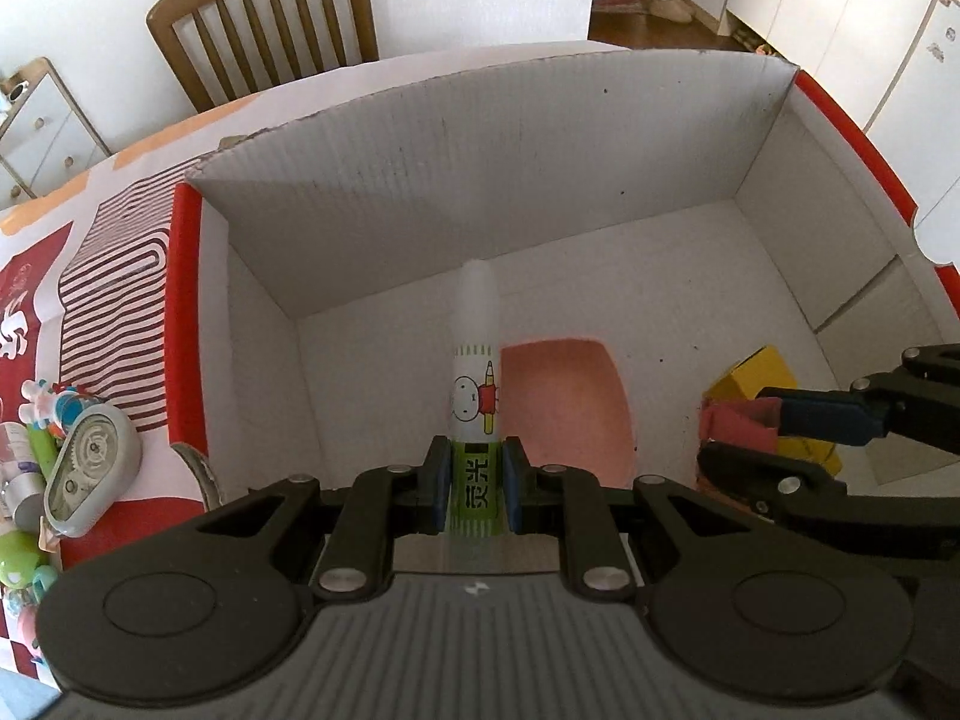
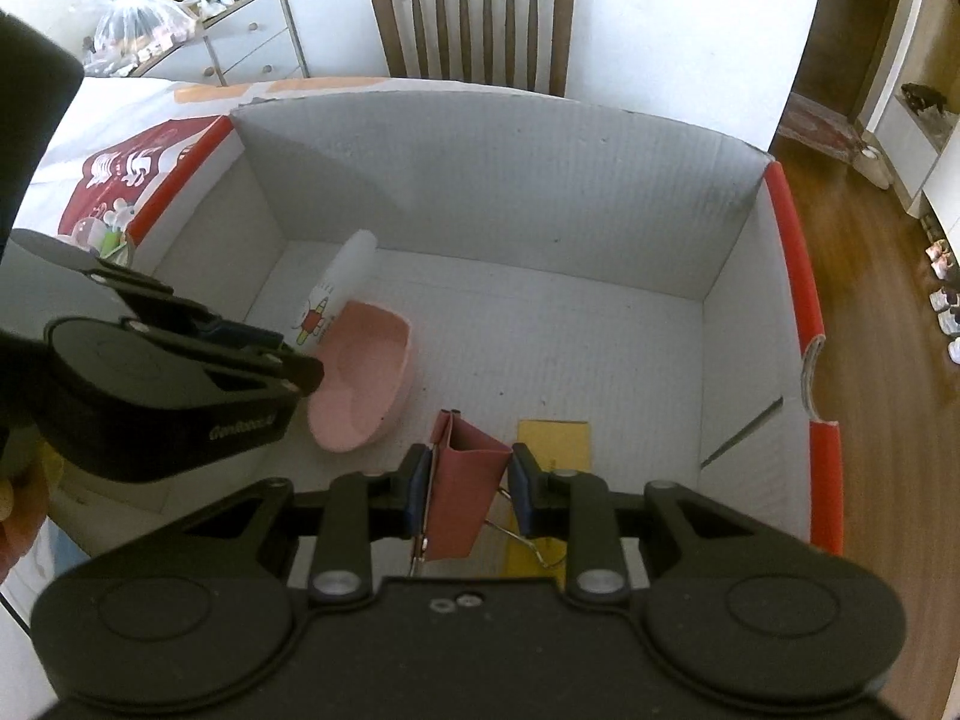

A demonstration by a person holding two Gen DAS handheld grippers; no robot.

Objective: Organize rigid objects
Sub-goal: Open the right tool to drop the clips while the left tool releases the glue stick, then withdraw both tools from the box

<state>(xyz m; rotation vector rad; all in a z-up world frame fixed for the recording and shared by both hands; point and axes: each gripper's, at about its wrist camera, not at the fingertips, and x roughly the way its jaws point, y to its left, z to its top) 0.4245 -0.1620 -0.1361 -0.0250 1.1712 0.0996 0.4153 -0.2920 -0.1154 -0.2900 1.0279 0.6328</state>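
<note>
Left wrist view: the left claw [image 1: 475,492] is clamped on a glue stick [image 1: 474,396], its blue pads pressing the green-labelled lower part while the white cap end points down into a large cardboard box [image 1: 420,180] with white inner walls and red outer edges. The glue stick hangs just beside a pink dish [image 1: 570,402] that lies on the box floor. To the right, the right claw [image 1: 744,426] reaches into the same box, gripping a red binder clip [image 1: 735,426] in front of a yellow box [image 1: 756,369]. Outside the cardboard box, on the desk [image 1: 36,228] at the left, lie a grey correction tape dispenser [image 1: 90,471] and a cluster of small colourful items [image 1: 36,420] too jumbled to identify.

In the right wrist view, the right claw [image 2: 469,489] holds the red binder clip [image 2: 465,492] between its pads, its wire handles pointing back toward the camera, above the yellow box [image 2: 555,441] lying flat on the box floor. The pink dish [image 2: 366,378] sits to the left, with the glue stick [image 2: 336,294] and left claw [image 2: 288,354] over its near rim. A wooden chair [image 2: 474,30] stands behind the desk.
</note>
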